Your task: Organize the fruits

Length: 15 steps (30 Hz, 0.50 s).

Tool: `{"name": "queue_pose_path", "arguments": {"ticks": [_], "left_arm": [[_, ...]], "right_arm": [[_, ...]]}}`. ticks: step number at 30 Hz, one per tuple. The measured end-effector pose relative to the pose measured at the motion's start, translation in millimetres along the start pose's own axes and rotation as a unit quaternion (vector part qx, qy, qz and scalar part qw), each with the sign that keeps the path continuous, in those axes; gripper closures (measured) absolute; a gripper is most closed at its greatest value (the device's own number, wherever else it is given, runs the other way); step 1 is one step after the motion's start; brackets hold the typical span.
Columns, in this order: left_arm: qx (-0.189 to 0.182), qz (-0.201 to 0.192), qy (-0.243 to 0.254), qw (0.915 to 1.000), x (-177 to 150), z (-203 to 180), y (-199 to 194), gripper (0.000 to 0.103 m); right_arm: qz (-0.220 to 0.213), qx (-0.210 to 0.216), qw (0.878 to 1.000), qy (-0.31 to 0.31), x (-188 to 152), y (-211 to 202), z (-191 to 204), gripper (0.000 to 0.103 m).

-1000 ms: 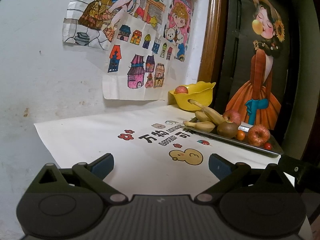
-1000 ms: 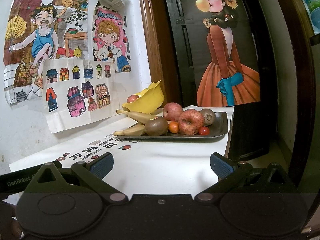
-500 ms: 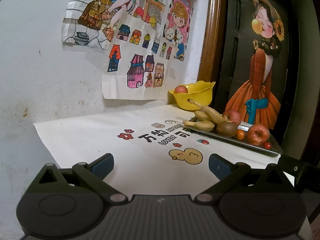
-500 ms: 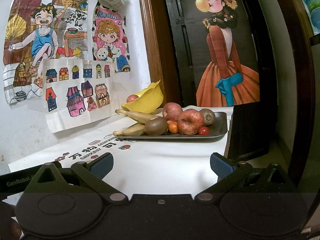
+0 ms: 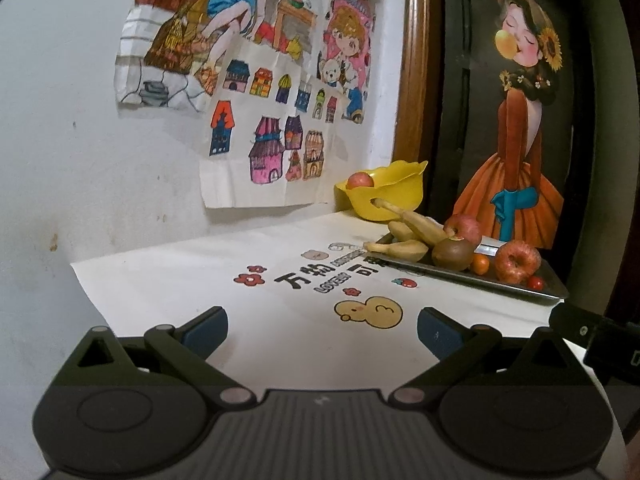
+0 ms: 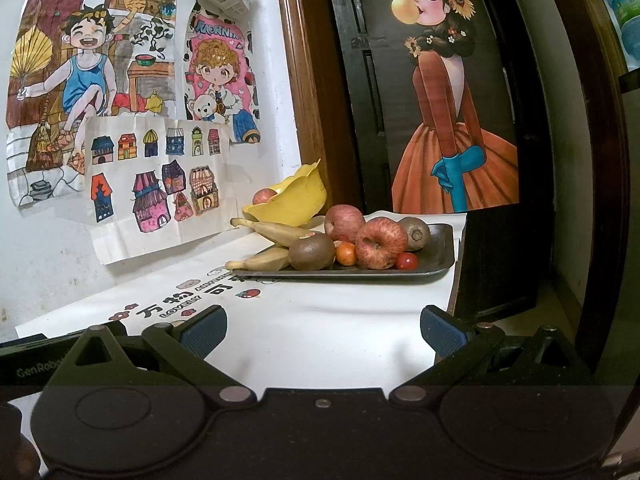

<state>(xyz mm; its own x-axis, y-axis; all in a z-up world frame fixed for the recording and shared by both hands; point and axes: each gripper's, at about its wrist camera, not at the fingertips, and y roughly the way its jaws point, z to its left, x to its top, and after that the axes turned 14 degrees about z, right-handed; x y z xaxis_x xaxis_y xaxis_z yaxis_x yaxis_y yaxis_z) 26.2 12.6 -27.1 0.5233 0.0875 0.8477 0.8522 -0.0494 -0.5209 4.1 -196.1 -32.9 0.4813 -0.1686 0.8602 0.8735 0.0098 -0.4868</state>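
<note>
Fruits lie well ahead of both tongs, heaped on a dark tray (image 6: 438, 240); nearer in, the right gripper (image 6: 322, 330) stands with its jaws spread wide and nothing between them, above the white printed tablecloth (image 6: 320, 312); the left gripper (image 5: 322, 330) is likewise wide open and empty, over the same cloth beside the printed yellow duck (image 5: 370, 312). Ahead of the right gripper and slightly to its left sit a kiwi (image 6: 312, 251), a small orange fruit (image 6: 346, 254), a red apple (image 6: 381, 243) and a cherry tomato (image 6: 407, 261) at the tray's front; behind them are a second apple (image 6: 344, 224) and a second kiwi (image 6: 414, 233); two bananas (image 6: 276, 232) stick out over the tray's left end. Beyond the tray, against the wall, stands a yellow bowl (image 6: 296, 202) with one apple (image 6: 264, 196) inside. From the left gripper the tray is ahead and to the right, the bowl (image 5: 384, 196) farther off behind it; a dark piece of the other tool shows at that view's right edge. Children's drawings (image 6: 132, 120) hang on the wall beyond. Against the earlier frames almost nothing differs: both grippers stay as open as before, the views shift only a touch, and no fruit has moved.
</note>
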Motion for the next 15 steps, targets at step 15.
{"name": "queue_pose_path", "arguments": {"ticks": [15], "left_arm": [[-0.005, 0.002, -0.015, 0.9999, 1.2, 6.4, -0.4, 0.0]], "right_arm": [[0.0, 0.0, 1.0, 0.0, 0.1, -0.1, -0.2, 0.001]]}}
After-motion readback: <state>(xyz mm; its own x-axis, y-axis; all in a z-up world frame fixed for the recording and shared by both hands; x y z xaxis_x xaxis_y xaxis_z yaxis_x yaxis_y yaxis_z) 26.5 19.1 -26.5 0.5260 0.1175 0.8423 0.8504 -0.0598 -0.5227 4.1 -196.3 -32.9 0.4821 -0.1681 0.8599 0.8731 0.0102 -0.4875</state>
